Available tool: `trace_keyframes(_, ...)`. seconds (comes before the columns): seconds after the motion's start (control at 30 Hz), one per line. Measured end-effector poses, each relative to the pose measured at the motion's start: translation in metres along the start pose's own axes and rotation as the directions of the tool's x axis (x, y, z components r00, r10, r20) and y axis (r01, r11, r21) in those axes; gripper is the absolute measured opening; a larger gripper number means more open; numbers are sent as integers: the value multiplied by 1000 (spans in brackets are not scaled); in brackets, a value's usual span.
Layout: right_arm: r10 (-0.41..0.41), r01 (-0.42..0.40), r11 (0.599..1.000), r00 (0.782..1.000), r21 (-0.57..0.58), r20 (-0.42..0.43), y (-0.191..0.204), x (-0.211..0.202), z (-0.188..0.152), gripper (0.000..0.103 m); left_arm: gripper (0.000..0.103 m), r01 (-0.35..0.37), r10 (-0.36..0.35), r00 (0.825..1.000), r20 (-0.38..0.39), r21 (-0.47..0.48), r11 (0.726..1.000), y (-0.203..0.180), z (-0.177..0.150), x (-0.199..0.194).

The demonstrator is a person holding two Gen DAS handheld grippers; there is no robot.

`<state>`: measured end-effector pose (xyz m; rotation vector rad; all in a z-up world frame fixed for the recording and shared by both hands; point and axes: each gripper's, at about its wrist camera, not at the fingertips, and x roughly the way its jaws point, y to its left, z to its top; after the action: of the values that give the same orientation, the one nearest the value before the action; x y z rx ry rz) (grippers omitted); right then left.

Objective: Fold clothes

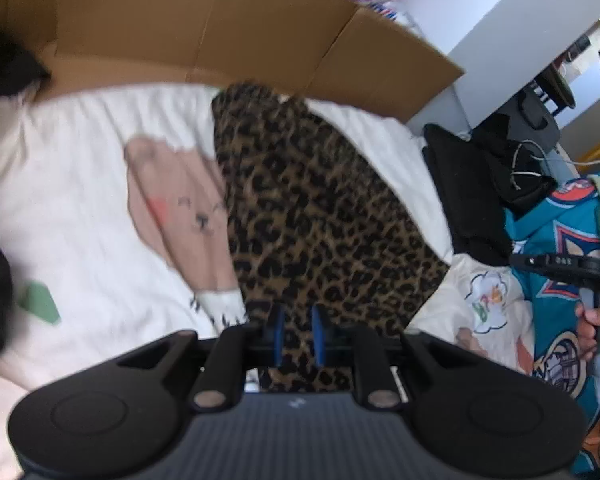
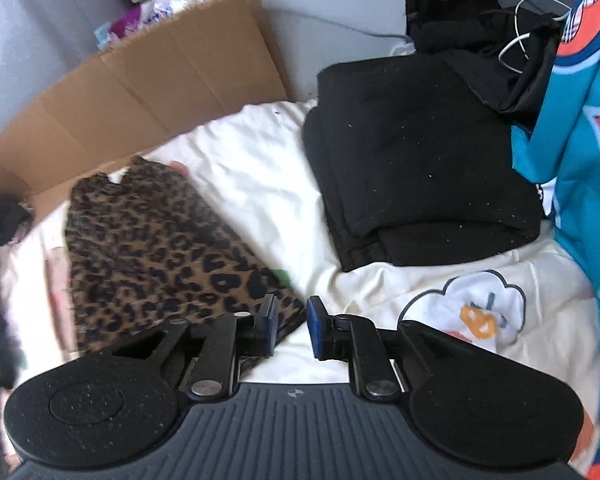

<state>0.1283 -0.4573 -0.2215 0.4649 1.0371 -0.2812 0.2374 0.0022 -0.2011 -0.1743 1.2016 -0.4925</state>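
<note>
The left gripper (image 1: 296, 330) sits low in the middle of its frame with its blue pads a narrow gap apart, and the leopard-print garment (image 1: 312, 216) shows between them; from here I cannot tell whether the pads pinch the cloth or only hover over its near edge. The right gripper (image 2: 292, 328) stands with its jaws parted and nothing between them, just beside the garment's near corner, which lies at lower centre-left of its frame.

The garment lies as a long, fairly flat band on the cream bedspread (image 1: 80, 208), running from lower centre up toward the cardboard (image 1: 228, 28) along the top. Whether it has been folded once or is merely laid out, the pictures do not settle.

It looks thin, soft and light, so it should drape and sag from any single point and may slide on the bedding. Corners and hemmed edges seem the surest holds, one for each gripper. At upper right of the right view rests a folded black garment (image 2: 416, 160).
</note>
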Motion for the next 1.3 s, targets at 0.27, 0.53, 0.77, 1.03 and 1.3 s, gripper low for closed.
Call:
trace_keyframes(0.27, 111, -105, 986, 993, -131, 42, 16, -40, 10, 35, 26, -21, 19, 994, 105, 18, 1000, -41, 72, -58)
trace_keyframes(0.53, 233, -213, 968, 959, -132, 159, 22, -37, 14, 35, 28, -92, 88, 986, 140, 24, 995, -76, 143, -78)
trace_keyframes(0.77, 272, -266, 962, 941, -53, 201, 15, -15, 11, 35, 30, -146, 144, 983, 109, 11, 989, -87, 183, -52)
trace_keyframes(1.03, 279, -269, 960, 939, -77, 202, 23, 23, 10, 35, 31, -154, 154, 988, 28, 4, 988, -93, 204, 28)
trace_keyframes(1.3, 284, -275, 959, 937, -74, 202, 29, 80, 15, 35, 30, -156, 159, 987, 28, -76, 985, -86, 216, 106)
